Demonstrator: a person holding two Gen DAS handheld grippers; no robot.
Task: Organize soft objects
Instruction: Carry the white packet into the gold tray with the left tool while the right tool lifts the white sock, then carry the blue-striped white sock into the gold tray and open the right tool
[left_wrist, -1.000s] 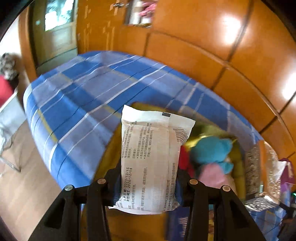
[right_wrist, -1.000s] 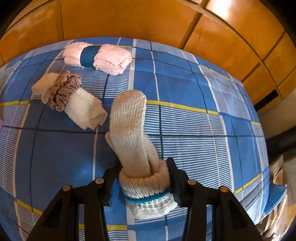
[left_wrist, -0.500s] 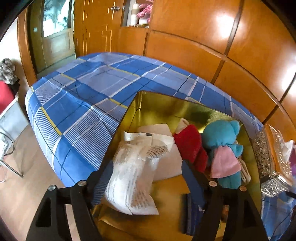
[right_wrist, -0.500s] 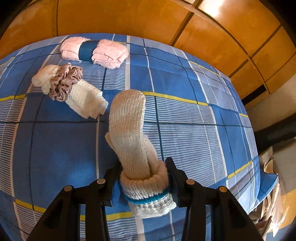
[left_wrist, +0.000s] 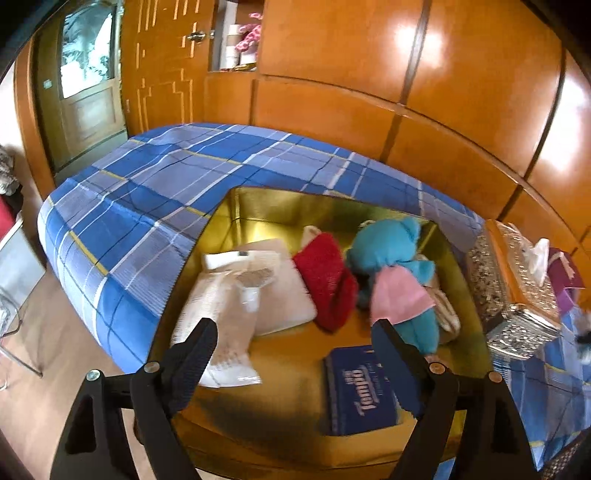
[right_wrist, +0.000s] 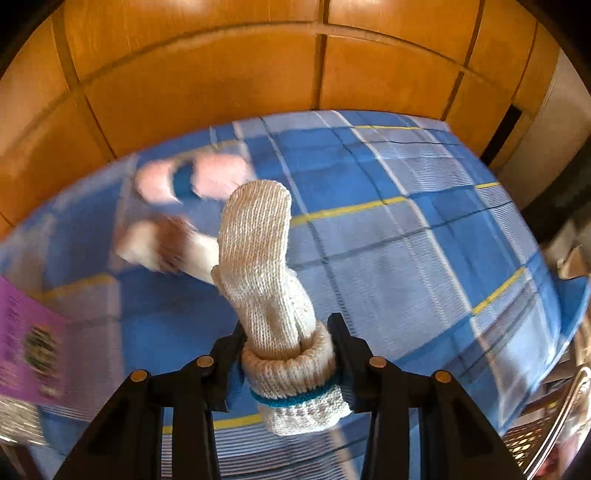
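In the left wrist view a gold box (left_wrist: 258, 206) sits on the plaid bed. Inside lie a white printed packet (left_wrist: 225, 314), a white pillow-like pack (left_wrist: 284, 291), a red knit item (left_wrist: 328, 280), a teal plush with a pink skirt (left_wrist: 395, 280) and a blue tissue pack (left_wrist: 360, 391). My left gripper (left_wrist: 293, 349) hangs over the box, its jaws opening, nothing pressed between them. In the right wrist view my right gripper (right_wrist: 286, 341) is shut on a cream knit glove bundle (right_wrist: 266, 277), held above the bed.
A silver tissue box (left_wrist: 517, 295) stands right of the gold box. On the bed (right_wrist: 406, 240) lie a pink towel roll with a blue band (right_wrist: 192, 181) and a cream roll with a brown scrunchie (right_wrist: 166, 247). A purple packet (right_wrist: 26, 332) lies at left. Wooden panels back the bed.
My left gripper let go of the white packet, which dropped into the gold box, and its jaws spread wide. My right gripper rose and rolled with the glove bundle still in it.
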